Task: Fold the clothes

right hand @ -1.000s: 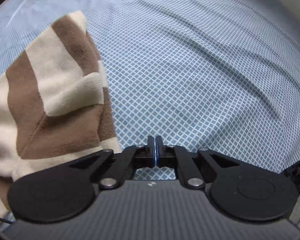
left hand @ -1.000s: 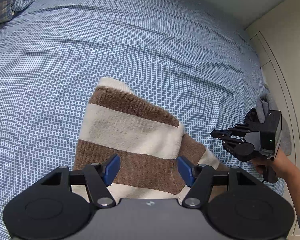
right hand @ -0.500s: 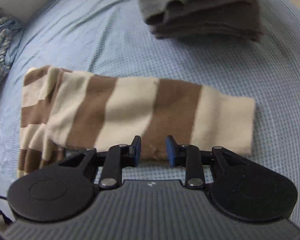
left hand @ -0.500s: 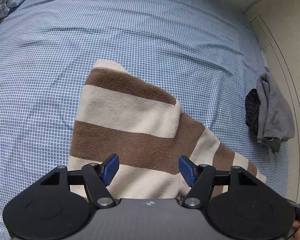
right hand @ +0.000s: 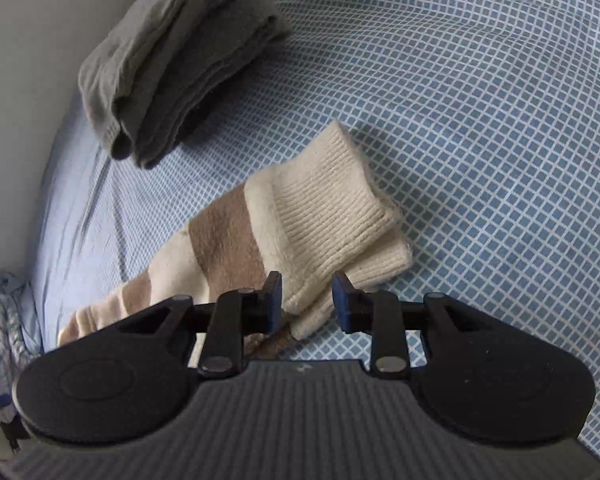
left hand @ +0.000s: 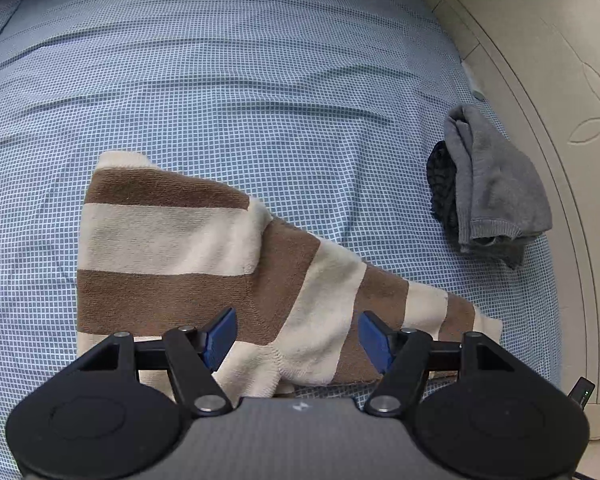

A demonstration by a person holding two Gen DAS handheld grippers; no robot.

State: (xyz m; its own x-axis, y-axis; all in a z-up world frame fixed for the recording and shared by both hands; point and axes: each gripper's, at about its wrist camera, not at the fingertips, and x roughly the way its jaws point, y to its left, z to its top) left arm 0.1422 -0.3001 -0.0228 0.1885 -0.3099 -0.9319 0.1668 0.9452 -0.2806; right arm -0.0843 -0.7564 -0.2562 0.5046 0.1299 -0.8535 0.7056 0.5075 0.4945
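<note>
A brown and cream striped sweater (left hand: 172, 240) lies flat on the blue checked bed sheet (left hand: 260, 80), one sleeve stretched out to the right. My left gripper (left hand: 296, 338) hovers open over the sweater's near edge, where body and sleeve meet, with nothing pinched. In the right wrist view the sleeve's cream ribbed cuff (right hand: 324, 208) lies doubled over. My right gripper (right hand: 307, 298) stands partly open just above the cuff's near corner. The corner lies between the blue pads, which do not press on it.
A folded pile of grey clothes (left hand: 496, 184) sits at the bed's right edge, seen also in the right wrist view as a grey stack (right hand: 172, 52) beyond the cuff. A cream panel (left hand: 560, 80) borders that side. Crumpled striped fabric (right hand: 0, 312) lies at far left.
My right gripper swung from bare sheet to the sleeve cuff, rolled over and went from shut to partly open. It left the left wrist view. The left gripper shifted slightly along the sweater.
</note>
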